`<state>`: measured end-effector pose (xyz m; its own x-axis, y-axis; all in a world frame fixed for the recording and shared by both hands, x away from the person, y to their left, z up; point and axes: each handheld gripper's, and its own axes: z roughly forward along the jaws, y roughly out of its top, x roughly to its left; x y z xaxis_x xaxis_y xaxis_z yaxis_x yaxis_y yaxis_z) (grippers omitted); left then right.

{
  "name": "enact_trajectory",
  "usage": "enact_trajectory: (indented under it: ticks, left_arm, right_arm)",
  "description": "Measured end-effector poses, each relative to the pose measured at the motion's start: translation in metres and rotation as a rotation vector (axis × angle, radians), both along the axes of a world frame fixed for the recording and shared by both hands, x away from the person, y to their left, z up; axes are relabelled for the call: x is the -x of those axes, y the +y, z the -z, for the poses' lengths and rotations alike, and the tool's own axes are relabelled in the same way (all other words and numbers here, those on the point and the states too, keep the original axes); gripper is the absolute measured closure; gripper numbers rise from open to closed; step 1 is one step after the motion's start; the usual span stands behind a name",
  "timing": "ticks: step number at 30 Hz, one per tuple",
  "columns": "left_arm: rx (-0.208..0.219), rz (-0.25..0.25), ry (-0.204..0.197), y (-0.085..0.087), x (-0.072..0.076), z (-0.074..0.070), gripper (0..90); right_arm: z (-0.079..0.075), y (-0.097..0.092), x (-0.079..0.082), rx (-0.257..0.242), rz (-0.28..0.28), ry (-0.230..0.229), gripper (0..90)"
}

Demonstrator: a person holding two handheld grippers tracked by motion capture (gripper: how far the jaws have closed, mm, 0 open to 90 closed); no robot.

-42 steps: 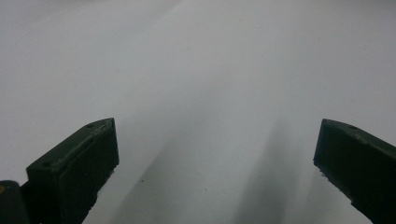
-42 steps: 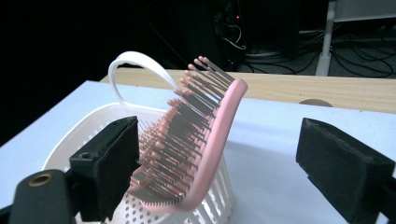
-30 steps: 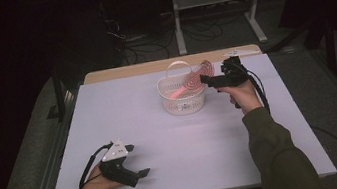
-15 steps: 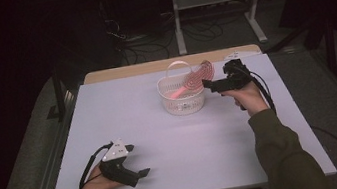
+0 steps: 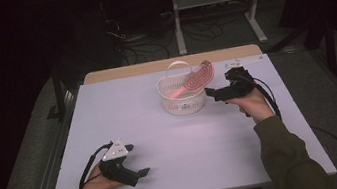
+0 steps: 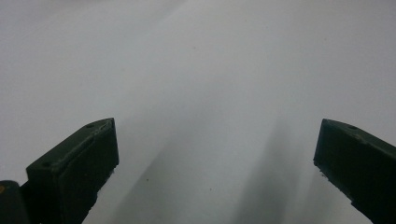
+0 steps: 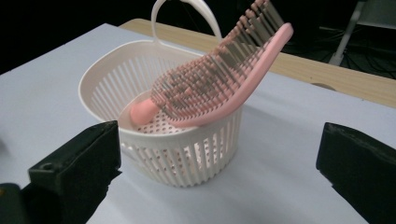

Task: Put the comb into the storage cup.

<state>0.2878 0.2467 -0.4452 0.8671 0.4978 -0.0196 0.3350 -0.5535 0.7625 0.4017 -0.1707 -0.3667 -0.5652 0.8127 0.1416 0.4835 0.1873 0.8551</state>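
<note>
Resting in the white slotted basket (image 5: 183, 100) at the far middle of the surface (image 5: 204, 144), the pink hairbrush (image 5: 194, 81) lies tilted, handle down inside and bristled head leaning out over the rim. The right gripper (image 5: 213, 94) hovers just beside the basket, jaws spread wide and empty. The left gripper (image 5: 136, 160) sits near the front edge, jaws likewise apart, holding nothing.
</note>
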Motion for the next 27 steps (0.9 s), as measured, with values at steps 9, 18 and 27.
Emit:
enact_trajectory:
  ticks: [9,18,27]
  left_arm:
    - [-0.001,0.0,-0.003,0.0,0.0,0.0,0.0]
    - [0.001,-0.007,-0.003,0.0,0.0,0.0,0.0]
    - [0.008,-0.011,-0.006,0.001,0.0,-0.001,0.0]
  right_arm:
    - [0.005,0.005,0.013,0.036,-0.029,0.003,0.0]
    - [0.013,0.003,0.025,0.056,-0.039,0.003,0.0]
    - [0.024,0.002,0.037,0.081,-0.053,0.017,0.0]
